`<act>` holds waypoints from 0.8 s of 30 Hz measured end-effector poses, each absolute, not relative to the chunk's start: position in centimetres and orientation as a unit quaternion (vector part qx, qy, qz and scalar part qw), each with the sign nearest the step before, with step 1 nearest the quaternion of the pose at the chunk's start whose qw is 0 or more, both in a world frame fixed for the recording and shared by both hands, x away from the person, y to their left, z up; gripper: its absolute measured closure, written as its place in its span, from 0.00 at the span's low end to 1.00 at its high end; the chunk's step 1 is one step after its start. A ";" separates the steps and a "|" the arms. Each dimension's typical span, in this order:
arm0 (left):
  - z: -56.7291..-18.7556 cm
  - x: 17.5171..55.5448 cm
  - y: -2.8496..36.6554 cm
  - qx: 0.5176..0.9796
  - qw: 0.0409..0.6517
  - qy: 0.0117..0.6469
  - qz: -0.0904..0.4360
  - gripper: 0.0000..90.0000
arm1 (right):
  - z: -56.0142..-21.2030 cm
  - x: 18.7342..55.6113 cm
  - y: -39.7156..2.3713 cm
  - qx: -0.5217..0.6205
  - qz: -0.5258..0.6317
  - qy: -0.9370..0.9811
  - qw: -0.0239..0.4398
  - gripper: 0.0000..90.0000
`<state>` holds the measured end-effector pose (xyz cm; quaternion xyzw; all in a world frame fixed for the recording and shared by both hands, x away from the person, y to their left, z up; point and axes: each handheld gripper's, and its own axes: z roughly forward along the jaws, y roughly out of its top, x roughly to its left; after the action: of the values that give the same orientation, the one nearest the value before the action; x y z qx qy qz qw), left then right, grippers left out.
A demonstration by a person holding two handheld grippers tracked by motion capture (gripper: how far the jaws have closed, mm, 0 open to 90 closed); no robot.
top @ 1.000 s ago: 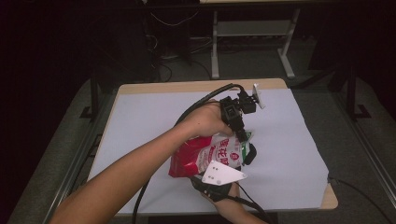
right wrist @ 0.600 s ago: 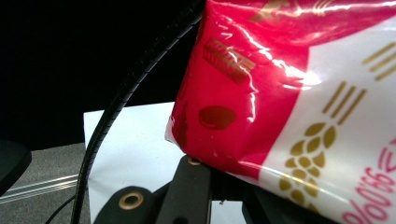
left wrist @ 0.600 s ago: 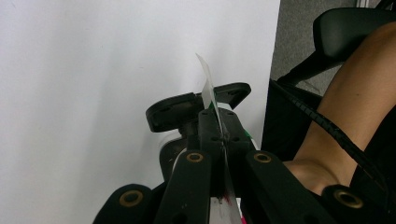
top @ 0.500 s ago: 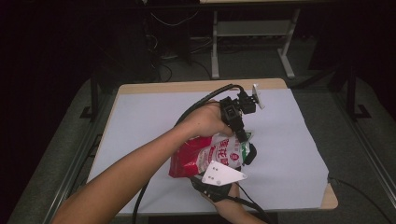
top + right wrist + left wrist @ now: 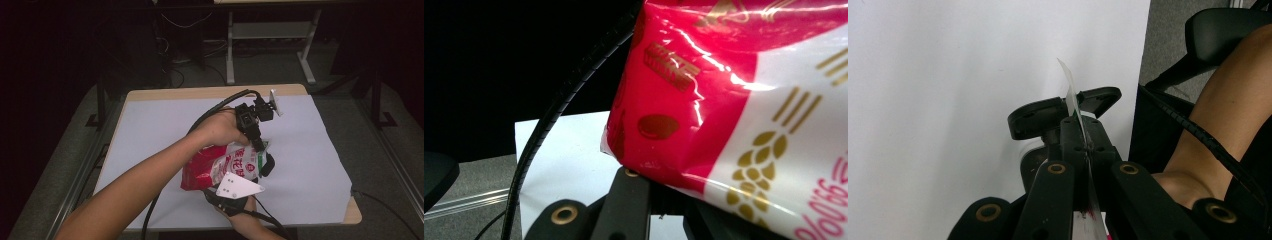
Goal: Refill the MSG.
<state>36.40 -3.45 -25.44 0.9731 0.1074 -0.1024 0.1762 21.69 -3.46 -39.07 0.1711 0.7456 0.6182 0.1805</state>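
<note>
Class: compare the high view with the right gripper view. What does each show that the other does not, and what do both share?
High view alone: the wooden table's edge, the left gripper shut on the bag's top edge, and the grey three-cornered plate. Right gripper view alone: gold wheat-ear print and a dark gold oval on the bag. Both share the glossy red-and-white plastic bag, the white sheet and a ribbed black cable.

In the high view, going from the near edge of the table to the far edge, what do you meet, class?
Right hand-held gripper with its grey plate → red and white bag → left hand → left hand-held gripper body → bare white sheet → wooden table edge.
</note>
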 end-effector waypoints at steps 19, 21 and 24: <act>-25.5 36.5 -3.5 0.974 0.173 0.107 -0.104 1.00 | -39.0 21.7 -3.4 0.171 0.620 0.744 0.181 1.00; -25.5 36.5 -3.5 0.974 0.172 0.107 -0.104 1.00 | -39.0 21.7 -3.4 0.171 0.620 0.744 0.181 1.00; -25.5 36.5 -3.5 0.974 0.172 0.107 -0.104 1.00 | -39.0 21.6 -3.4 0.170 0.620 0.744 0.181 1.00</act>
<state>36.49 -3.50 -25.45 0.9737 0.1069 -0.1039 0.1722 21.64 -3.43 -39.01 0.1698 0.7439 0.6204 0.1812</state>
